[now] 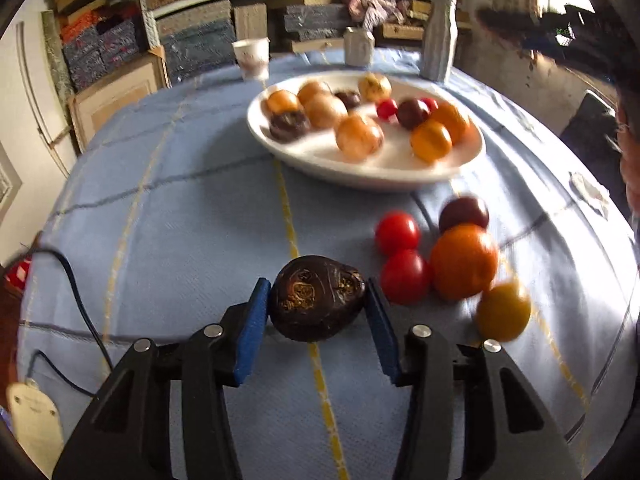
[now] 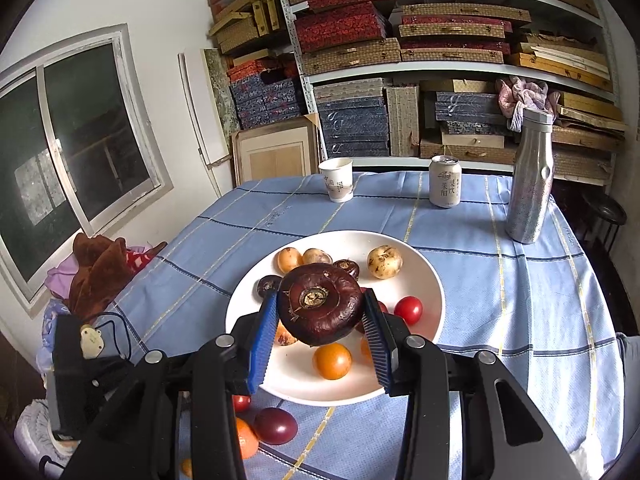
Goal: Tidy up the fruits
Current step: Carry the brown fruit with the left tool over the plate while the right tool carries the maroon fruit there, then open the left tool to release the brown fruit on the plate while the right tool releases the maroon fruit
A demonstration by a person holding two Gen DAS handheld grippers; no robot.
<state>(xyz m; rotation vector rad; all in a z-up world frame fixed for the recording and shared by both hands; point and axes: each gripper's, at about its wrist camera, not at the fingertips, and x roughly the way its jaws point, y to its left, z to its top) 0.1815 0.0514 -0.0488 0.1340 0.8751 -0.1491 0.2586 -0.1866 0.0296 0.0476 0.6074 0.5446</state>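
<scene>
My left gripper (image 1: pixel 317 284) is low over the blue checked tablecloth, both blue pads pressed on a wrinkled dark brown water chestnut (image 1: pixel 316 304) that touches the cloth. Just right of it lie two red tomatoes (image 1: pixel 397 232), an orange (image 1: pixel 464 260), a dark plum (image 1: pixel 464 212) and a yellow fruit (image 1: pixel 503 310). My right gripper (image 2: pixel 320 294) is shut on a bigger dark water chestnut (image 2: pixel 320 304), held above the white plate (image 2: pixel 432 280). The plate (image 1: pixel 360 180) holds several fruits: pale, orange, red and dark ones.
A paper cup (image 2: pixel 337 179), a drink can (image 2: pixel 445 181) and a tall metal bottle (image 2: pixel 530 184) stand at the table's far side. A black cable (image 1: pixel 80 300) runs along the left edge. A person (image 1: pixel 628 160) is at the right. Shelves of boxes fill the back.
</scene>
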